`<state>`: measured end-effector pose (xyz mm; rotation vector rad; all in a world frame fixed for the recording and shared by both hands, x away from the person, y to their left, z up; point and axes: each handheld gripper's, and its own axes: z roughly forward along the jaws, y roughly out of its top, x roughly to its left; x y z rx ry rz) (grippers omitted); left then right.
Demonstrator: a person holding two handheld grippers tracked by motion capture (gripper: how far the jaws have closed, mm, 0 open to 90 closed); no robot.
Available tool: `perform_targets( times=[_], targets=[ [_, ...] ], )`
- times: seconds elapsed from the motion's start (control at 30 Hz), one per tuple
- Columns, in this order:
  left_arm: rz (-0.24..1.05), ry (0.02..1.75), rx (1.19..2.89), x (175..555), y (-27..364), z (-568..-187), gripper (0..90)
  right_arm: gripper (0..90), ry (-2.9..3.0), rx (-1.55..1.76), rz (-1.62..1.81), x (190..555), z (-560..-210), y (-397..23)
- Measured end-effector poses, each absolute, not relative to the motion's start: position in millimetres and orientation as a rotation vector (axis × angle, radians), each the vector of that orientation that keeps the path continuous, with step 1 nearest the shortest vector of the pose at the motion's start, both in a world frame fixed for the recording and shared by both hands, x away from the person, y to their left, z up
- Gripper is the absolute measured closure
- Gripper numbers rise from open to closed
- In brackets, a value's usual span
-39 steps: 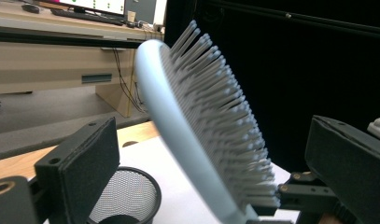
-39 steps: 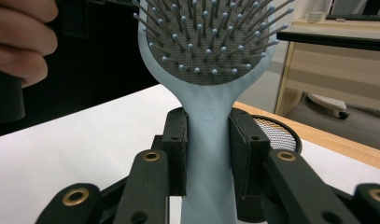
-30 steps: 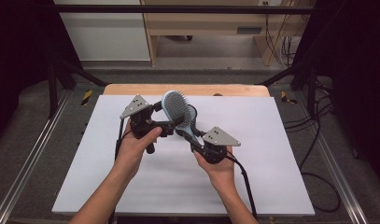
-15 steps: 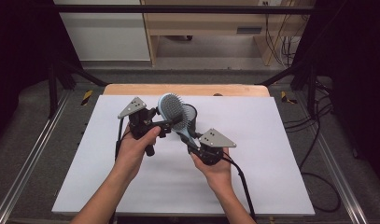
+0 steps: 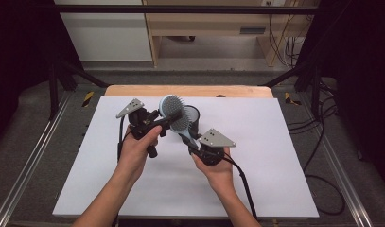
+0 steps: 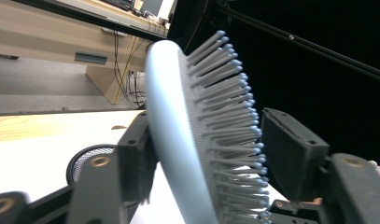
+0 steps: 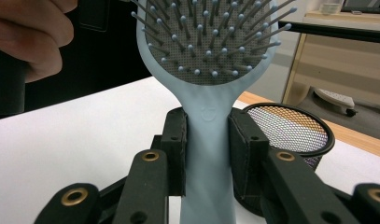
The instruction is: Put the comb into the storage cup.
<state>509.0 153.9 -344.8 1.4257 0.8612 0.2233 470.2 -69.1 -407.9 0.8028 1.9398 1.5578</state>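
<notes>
Two tongs meet at one hairbrush [image 5: 173, 113], held above the white counter [image 5: 275, 156]. Left tongs [image 5: 164, 119]: jaws straddle the brush head, one against its back, the other clear of the bristles. Right tongs [image 7: 207, 140]: clamped on the handle. Black mesh cup [image 5: 192, 118] stands just behind.

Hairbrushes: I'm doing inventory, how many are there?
1. The brush is held above the table, handle in the right gripper, head between the left gripper's fingers.
</notes>
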Motion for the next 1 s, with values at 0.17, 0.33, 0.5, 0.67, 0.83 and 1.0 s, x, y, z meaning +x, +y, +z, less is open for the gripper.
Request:
perform_targets(
  times=[0.17,0.33,0.5,0.67,0.83,1.0],
  targets=[
    [0.204,0.873,1.409,510.0,155.3,-348.2,42.6,69.9,1.953,0.806,1.550,471.5,-409.4,-68.6],
    [0.159,0.911,1.382,511.5,158.1,-352.3,46.4,69.9,1.970,0.816,1.530,472.3,-411.8,-65.7],
    [0.132,0.914,1.371,512.3,159.9,-357.8,49.4,69.9,1.998,0.829,1.509,474.3,-415.3,-63.3],
    [0.131,0.911,1.370,512.2,159.7,-359.4,50.7,69.8,2.018,0.845,1.504,476.0,-417.3,-61.5],
    [0.130,0.902,1.377,510.6,158.6,-359.2,51.6,69.8,2.028,0.854,1.509,475.4,-417.5,-62.7],
    [0.139,0.891,1.383,508.4,157.5,-358.2,51.9,69.6,2.037,0.860,1.518,474.4,-417.2,-63.2]
  ],
)
